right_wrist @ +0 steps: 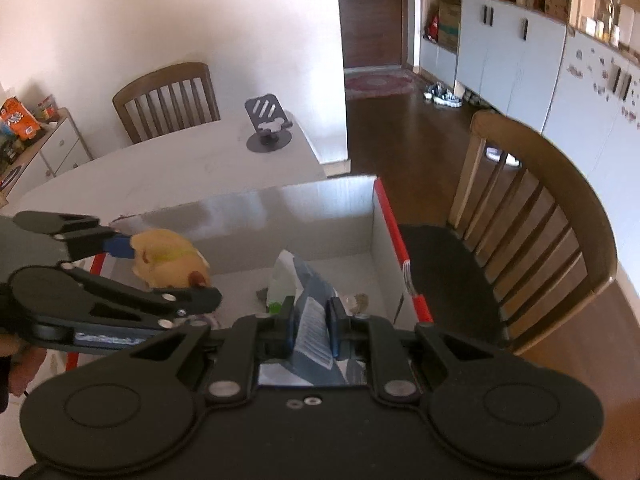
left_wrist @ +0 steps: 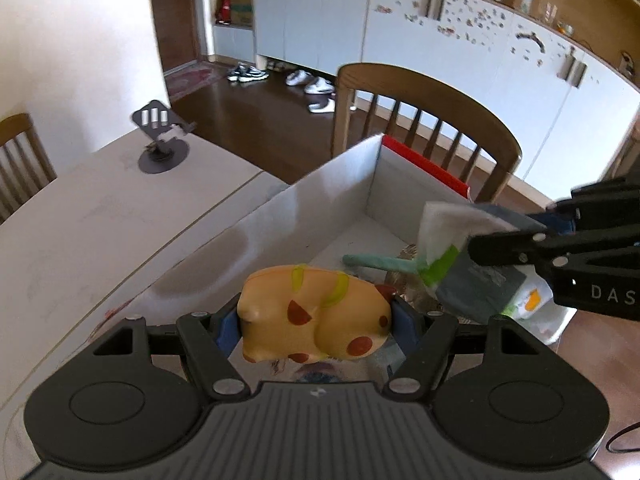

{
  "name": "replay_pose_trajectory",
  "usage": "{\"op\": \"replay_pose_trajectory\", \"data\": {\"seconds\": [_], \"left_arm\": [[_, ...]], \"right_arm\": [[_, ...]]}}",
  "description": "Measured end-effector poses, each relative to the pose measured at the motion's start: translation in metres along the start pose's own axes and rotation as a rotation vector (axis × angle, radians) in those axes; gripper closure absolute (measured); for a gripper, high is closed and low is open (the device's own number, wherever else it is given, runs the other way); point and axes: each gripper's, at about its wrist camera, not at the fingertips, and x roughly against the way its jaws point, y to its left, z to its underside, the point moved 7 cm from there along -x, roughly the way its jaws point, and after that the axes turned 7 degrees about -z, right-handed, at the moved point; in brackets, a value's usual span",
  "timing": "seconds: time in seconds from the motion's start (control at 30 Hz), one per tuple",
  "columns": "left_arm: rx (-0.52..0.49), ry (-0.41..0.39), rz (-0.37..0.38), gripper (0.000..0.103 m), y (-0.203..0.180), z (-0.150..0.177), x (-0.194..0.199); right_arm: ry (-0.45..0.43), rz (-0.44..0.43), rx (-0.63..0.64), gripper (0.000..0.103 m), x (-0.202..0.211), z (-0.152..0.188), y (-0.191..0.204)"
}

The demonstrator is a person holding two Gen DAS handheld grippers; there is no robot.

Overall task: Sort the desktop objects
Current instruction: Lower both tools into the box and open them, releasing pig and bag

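— Clamped at six o'clock in the left gripper (left_wrist: 316, 322): a yellow toy (left_wrist: 316, 316) with red spots, over the white box (left_wrist: 340, 196).

— And toward three o'clock?

— Held by the right gripper (left_wrist: 476, 246): a tissue pack (left_wrist: 468, 256), above the same box. At ten o'clock, a phone stand (left_wrist: 160, 140) on the table (left_wrist: 100, 216).

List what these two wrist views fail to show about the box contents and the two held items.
- Box floor near the left gripper: left wrist view, hidden by the yellow toy.
- Print on the tissue packet: right wrist view, too small and blurred.
- Small items by the green stick: partly covered by the packet held in the right gripper.
- Toy's underside: hidden in both views.
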Motion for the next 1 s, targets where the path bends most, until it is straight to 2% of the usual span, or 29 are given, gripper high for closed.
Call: {"op": "replay_pose_trajectory", "data": {"seconds": [0.17, 0.43, 0.6, 0.83, 0.9, 0.97, 1.0], "left_arm": [[-0.020, 0.030, 0.030, 0.030, -0.008, -0.006, -0.017], [-0.036, 0.082, 0.030, 0.030, -0.012, 0.002, -0.038], [-0.034, 0.131, 0.039, 0.030, -0.010, 0.013, -0.049], [-0.036, 0.151, 0.056, 0.030, -0.008, 0.014, -0.051], [-0.024, 0.152, 0.061, 0.029, -0.006, 0.014, -0.050], [-0.019, 0.148, 0.061, 0.025, -0.005, 0.014, -0.048], [-0.017, 0.143, 0.064, 0.024, -0.004, 0.013, -0.046]], "right_arm": [[-0.037, 0.023, 0.006, 0.089, -0.004, -0.004, -0.004], [0.008, 0.024, 0.005, 0.089, -0.012, 0.011, -0.010], [0.026, 0.005, -0.007, 0.084, -0.010, 0.018, -0.009], [0.025, -0.030, -0.023, 0.076, 0.000, 0.020, -0.007], [0.026, -0.042, -0.026, 0.068, 0.004, 0.021, -0.007], [0.018, -0.042, -0.032, 0.054, 0.007, 0.020, -0.008], [0.012, -0.043, -0.032, 0.053, 0.009, 0.020, -0.008]]}}
